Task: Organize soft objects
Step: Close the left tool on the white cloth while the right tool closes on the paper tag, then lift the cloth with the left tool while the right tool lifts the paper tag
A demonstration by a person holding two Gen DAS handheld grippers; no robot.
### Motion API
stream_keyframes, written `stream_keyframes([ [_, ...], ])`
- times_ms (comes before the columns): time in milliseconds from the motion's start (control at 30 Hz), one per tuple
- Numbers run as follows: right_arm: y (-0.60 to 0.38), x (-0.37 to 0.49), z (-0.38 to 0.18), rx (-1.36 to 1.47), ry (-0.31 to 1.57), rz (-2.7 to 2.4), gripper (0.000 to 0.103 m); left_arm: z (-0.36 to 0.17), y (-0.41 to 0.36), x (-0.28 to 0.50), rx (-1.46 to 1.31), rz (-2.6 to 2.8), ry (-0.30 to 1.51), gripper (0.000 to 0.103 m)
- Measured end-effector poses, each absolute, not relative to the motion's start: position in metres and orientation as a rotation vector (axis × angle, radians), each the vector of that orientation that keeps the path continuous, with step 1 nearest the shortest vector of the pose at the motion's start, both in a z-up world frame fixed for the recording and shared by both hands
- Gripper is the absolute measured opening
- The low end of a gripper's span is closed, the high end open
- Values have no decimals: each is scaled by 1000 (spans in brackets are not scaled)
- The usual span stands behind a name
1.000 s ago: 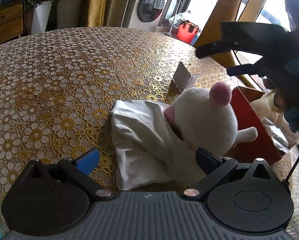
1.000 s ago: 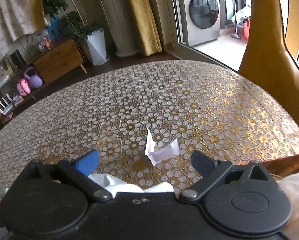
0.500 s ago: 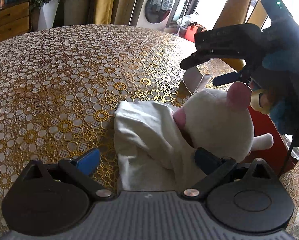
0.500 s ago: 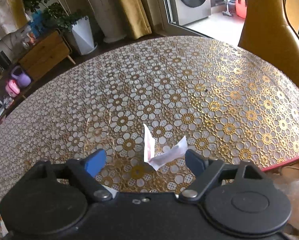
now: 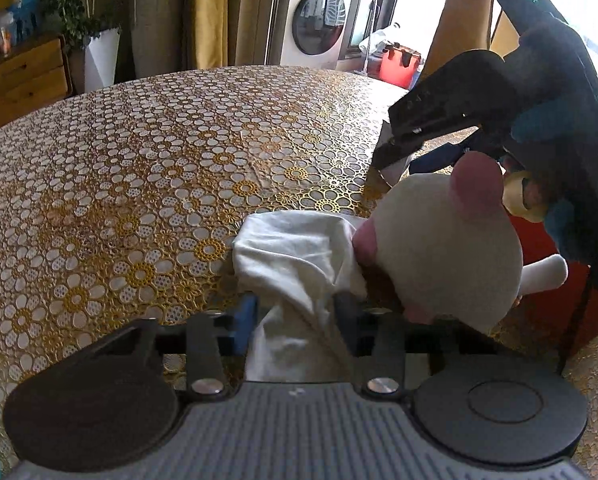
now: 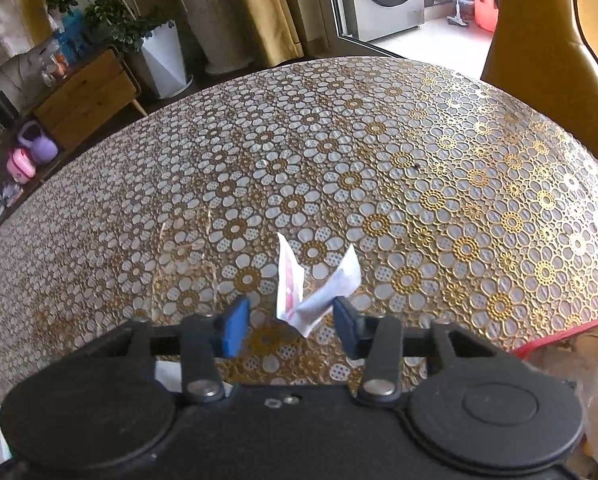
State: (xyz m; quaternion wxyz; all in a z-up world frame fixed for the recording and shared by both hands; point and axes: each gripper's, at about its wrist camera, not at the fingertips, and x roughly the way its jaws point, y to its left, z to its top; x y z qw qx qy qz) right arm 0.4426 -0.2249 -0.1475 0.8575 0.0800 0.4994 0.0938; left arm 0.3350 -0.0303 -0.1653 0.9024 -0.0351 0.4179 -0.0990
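Note:
A white cloth (image 5: 295,256) lies crumpled on the gold flower-patterned tablecloth (image 5: 139,168). A white plush mouse with pink ears (image 5: 451,240) lies against its right side. My left gripper (image 5: 295,316) has its jaws narrowed around the cloth's near end, with cloth between the pads. My right gripper (image 6: 289,324) has its jaws narrowed around a folded white paper scrap (image 6: 311,284) standing on the table; the right pad touches it, the left pad stands apart. The right gripper also shows in the left wrist view (image 5: 479,108), above and behind the mouse.
A red box (image 5: 559,272) stands at the table's right edge beside the mouse; its rim shows in the right wrist view (image 6: 559,336). A mustard chair back (image 6: 547,52) stands behind the table. A wooden sideboard (image 6: 87,92) and a plant pot (image 6: 163,60) stand beyond.
Both grippers' jaws have narrowed. The left ones closed in on the cloth. The right gripper moved forward and down over the paper scrap, and its jaws closed in around it.

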Motion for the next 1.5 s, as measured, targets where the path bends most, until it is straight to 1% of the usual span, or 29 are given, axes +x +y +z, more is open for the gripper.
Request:
stream_keyframes([
  [33, -225, 442, -148, 165, 1049, 195, 38, -165, -31, 335, -66, -200, 861, 33],
  [100, -227, 440, -149, 166, 1045, 204, 30, -165, -32, 334, -56, -197, 856, 30],
  [167, -228, 438, -149, 164, 1042, 210, 26, -166, -31, 334, -66, -206, 857, 18],
  [233, -229, 435, -148, 155, 1032, 211, 20, -165, -33, 333, -57, -209, 851, 15],
  [300, -232, 431, -145, 151, 1012, 208, 10, -164, -34, 331, -49, -212, 842, 12],
  [333, -233, 429, -143, 150, 998, 210, 8, -163, -35, 330, -43, -203, 838, 11],
  [367, -234, 427, -141, 145, 982, 212, 4, -162, -35, 329, -40, -195, 834, 10],
  [400, -236, 425, -138, 135, 966, 209, 3, -161, -34, 329, -44, -191, 833, 9],
  [533, -246, 416, -125, 159, 918, 219, 2, -157, -29, 328, -74, -179, 834, 7],
  [833, -263, 382, -91, 170, 849, 287, 2, -139, -7, 316, -131, -142, 805, 6],
  [1200, -285, 296, -49, 153, 782, 380, 2, -105, 1, 284, -143, -129, 759, 6],
  [1300, -291, 272, -41, 134, 775, 405, 2, -99, 3, 278, -159, -151, 775, 6],
  [1500, -297, 237, -38, 109, 768, 425, 2, -103, 6, 277, -222, -151, 848, 7],
])
